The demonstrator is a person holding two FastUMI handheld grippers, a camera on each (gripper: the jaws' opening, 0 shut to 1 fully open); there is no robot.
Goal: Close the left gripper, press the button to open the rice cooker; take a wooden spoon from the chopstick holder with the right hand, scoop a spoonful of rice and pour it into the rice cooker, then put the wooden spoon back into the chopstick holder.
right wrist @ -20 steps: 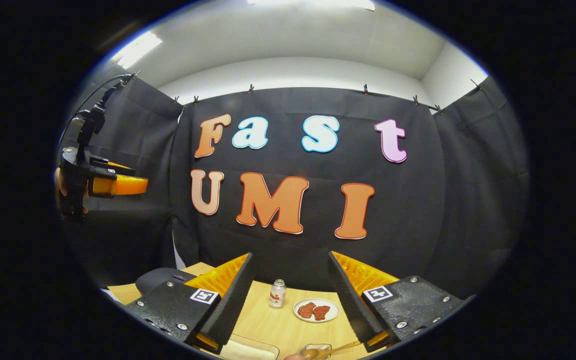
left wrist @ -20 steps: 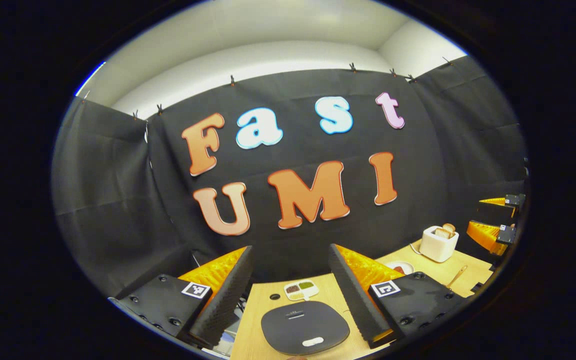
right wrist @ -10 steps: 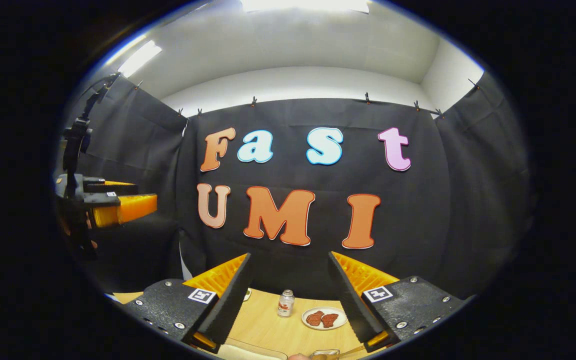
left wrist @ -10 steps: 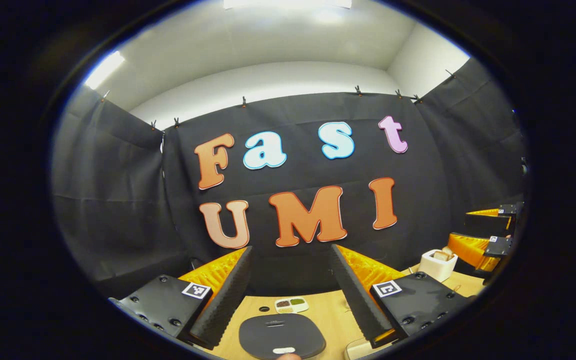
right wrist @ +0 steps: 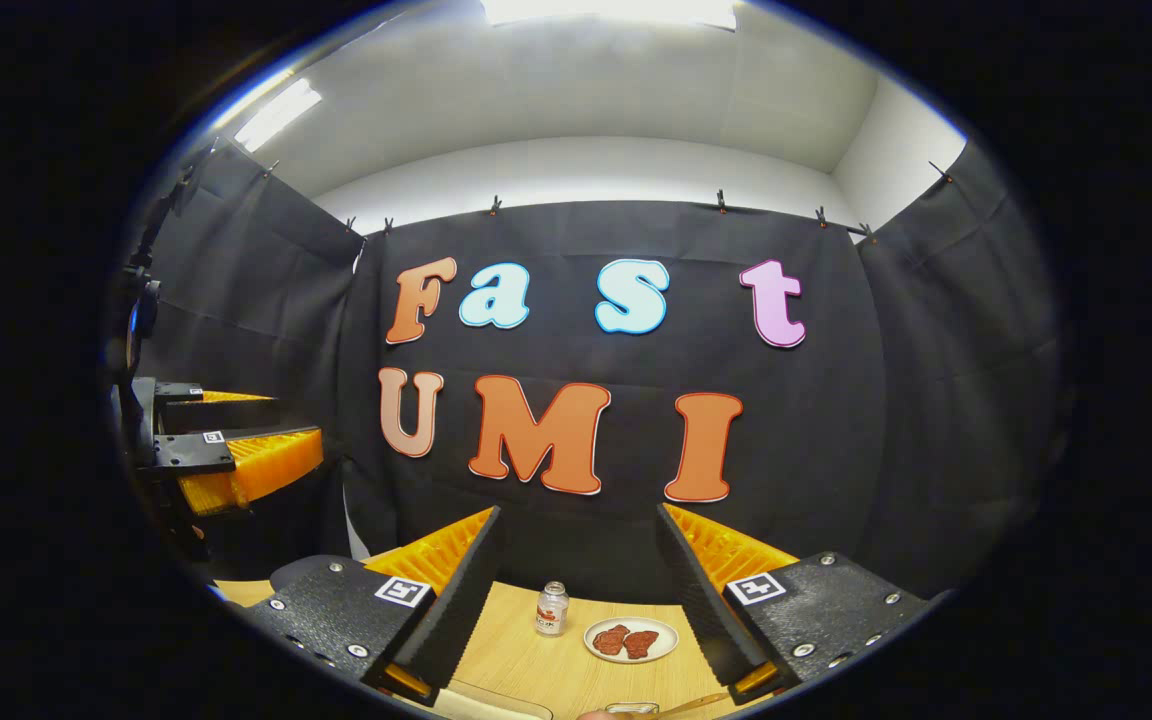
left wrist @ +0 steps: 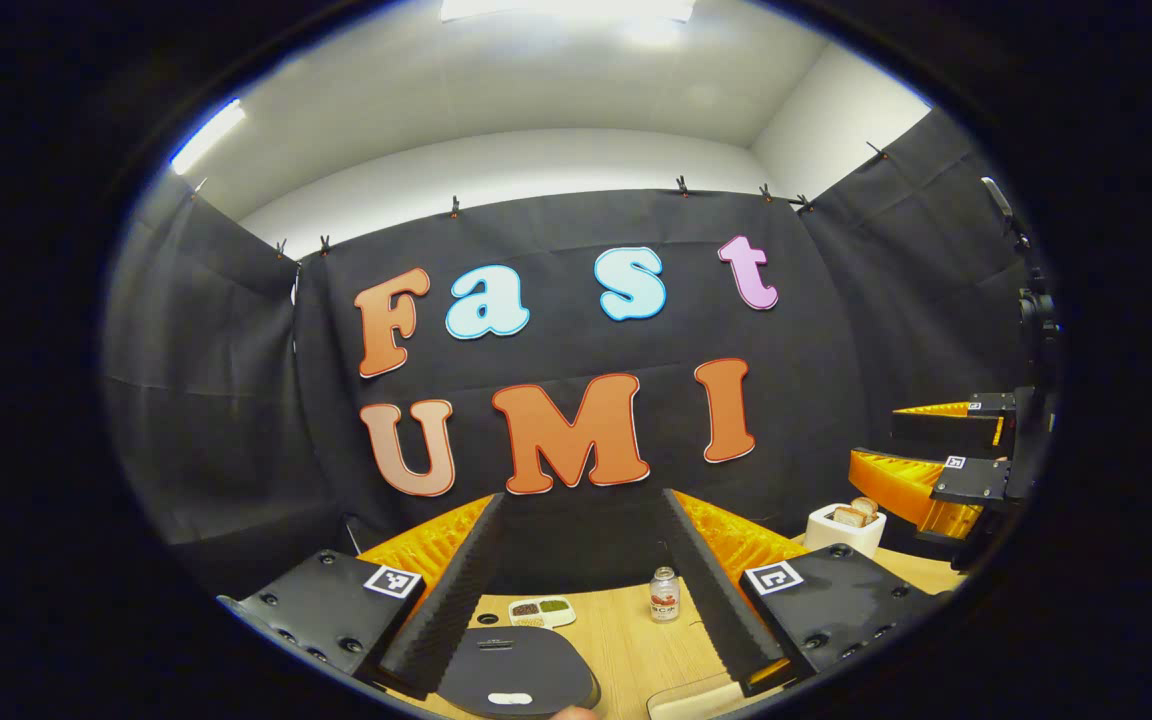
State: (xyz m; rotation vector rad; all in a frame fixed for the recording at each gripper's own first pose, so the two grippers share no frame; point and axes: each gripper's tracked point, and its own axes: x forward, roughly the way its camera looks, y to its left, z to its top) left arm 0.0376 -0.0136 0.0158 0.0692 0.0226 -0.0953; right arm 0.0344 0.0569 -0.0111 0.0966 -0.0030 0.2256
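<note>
Grippers are both held spread apart, nothing grasped, raised above the worktop (left wrist: pixel 626 640). Left gripper (left wrist: pixel 581 600) is seen with its fingers wide apart; between and below them lies the rice cooker (left wrist: pixel 516 672), dark lid down (pale button near the lid's front edge). A small divided dish (left wrist: pixel 541 611) sits just behind the cooker, a small bottle (left wrist: pixel 665 594) to its right, and a toaster (left wrist: pixel 843 527) with bread farther right. Right gripper (right wrist: pixel 576 600) is likewise unclenched; between its fingers a bottle (right wrist: pixel 551 609) and a plate (right wrist: pixel 631 640) with two reddish pieces are seen on the worktop. A wooden spoon handle (right wrist: pixel 693 703) is glimpsed at the bottom edge, beside a clear container (right wrist: pixel 633 710); the chopstick holder cannot be made out.
</note>
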